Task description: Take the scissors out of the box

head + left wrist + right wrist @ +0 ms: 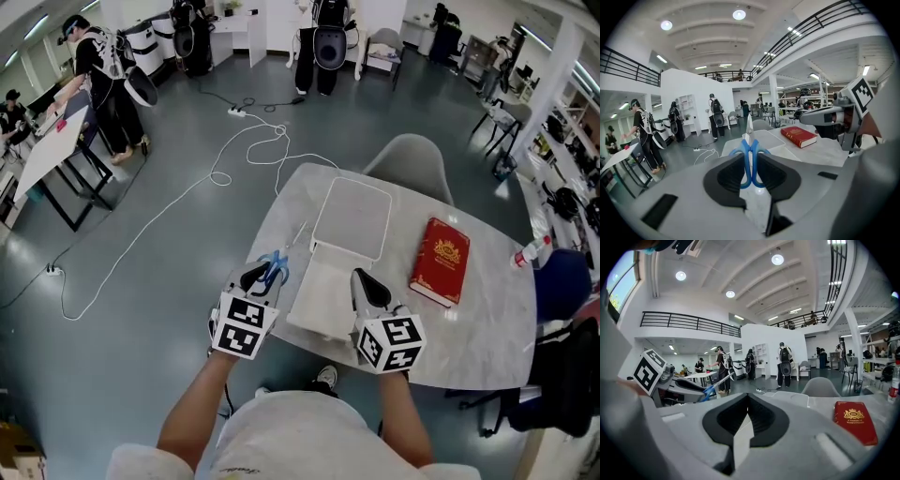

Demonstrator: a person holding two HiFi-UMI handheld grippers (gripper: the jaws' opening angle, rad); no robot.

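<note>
Blue-handled scissors point(276, 266) hang over the table's left part, lifted clear of the white box point(322, 302). My left gripper point(262, 276) is shut on their handles, and the blades point away toward the far left edge. In the left gripper view the scissors point(749, 157) stand between the dark pads, blades up. My right gripper point(362, 278) hovers over the box's right side, shut with nothing in it; its pads point(759, 414) meet at the tips. The box lies open, its lid point(352, 217) laid flat behind it.
A red book point(441, 260) lies on the marble table point(487, 328) to the right of the box. A grey chair point(409, 157) stands at the far side, a bottle point(531, 252) near the right edge. People stand far back in the hall, and a white cable trails across the floor.
</note>
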